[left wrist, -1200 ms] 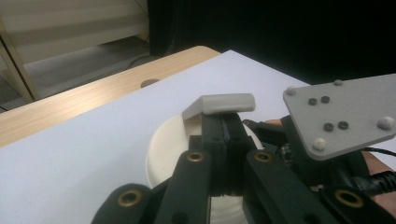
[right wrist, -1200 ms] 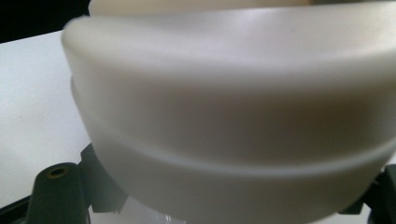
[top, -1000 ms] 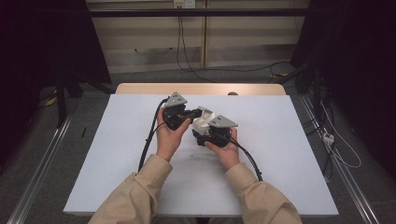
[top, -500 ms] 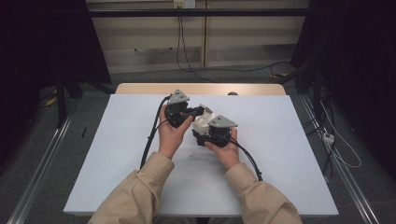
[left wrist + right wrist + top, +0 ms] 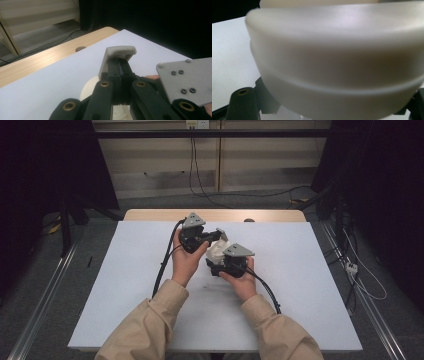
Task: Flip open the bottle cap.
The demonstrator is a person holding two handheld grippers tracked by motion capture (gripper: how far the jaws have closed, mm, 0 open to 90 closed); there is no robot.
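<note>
The left gripper (image 5: 212, 237) points toward 3 o'clock, jaws closed on a small grey-white clip (image 5: 121, 50). The white plastic container (image 5: 216, 252) sits at table centre just past the clip – its long axis cannot be told. The right gripper (image 5: 220, 265), at 4 o'clock of the left, grips the container. The table (image 5: 310, 270) is bare toward every edge.

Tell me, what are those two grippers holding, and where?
Both hold a whitish plastic piece: left gripper clamps a tab at its end, right gripper its rounded body.
</note>
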